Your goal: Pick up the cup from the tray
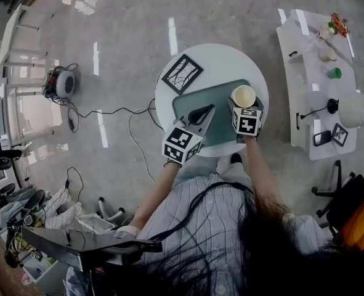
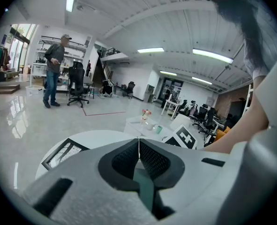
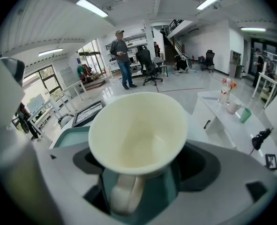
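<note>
We note right gripper [image 3: 143,168] jaws pinching cream cup [image 3: 137,130] low on body; handle toward camera, mouth up, inside empty. Cup at far right corner of teal tray [image 1: 215,94]; we cannot tell whether base touches tray. Left gripper [image 2: 138,150] jaws pressed together, nothing between, tips over tray middle. Tray on round white table [image 1: 222,57]; black-framed board [image 1: 182,74] just beside tray.

Your left gripper [image 1: 201,112] and right gripper [image 1: 244,105]: pale grey plastic shells with dark, ribbed inner jaw faces.
Each carries a white cube with black square markers [image 1: 183,144]. You wear a light striped shirt [image 1: 209,227], with long dark hair [image 1: 274,245] over it.
</note>
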{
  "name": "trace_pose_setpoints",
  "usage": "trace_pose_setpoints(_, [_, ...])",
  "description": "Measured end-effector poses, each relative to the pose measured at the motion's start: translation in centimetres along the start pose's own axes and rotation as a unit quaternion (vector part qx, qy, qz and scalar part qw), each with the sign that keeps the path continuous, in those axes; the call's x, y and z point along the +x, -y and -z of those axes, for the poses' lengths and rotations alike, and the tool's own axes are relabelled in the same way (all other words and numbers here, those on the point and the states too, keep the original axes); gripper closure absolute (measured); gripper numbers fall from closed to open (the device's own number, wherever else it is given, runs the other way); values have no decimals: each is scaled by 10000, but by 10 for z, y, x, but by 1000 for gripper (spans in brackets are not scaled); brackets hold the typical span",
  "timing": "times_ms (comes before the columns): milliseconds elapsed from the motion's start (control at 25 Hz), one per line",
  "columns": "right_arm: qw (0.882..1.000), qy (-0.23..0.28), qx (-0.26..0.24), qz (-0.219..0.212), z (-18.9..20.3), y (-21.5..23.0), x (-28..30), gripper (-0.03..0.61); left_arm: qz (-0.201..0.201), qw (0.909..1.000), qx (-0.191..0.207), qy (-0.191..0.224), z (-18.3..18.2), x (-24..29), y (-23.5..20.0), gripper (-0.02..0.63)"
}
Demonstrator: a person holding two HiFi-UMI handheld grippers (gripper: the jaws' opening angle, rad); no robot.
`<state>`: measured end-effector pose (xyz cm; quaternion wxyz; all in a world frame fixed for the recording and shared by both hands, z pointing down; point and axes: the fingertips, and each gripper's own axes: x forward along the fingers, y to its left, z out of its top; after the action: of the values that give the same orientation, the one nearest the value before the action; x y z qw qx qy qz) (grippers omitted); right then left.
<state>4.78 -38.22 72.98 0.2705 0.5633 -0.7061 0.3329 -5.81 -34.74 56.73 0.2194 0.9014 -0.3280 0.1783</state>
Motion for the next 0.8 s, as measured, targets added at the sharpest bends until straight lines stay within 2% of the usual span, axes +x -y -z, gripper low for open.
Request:
trace_pose_setpoints(400, [9997,3,-216,-98,3,-1,-1,167,-125,9999,-19,34,4,-7,-2,600])
trace_pose_setpoints(800, [9989,118,-222,-386,-2,-13,-33,167,-348,9992,-35,192,2,-24,2,600])
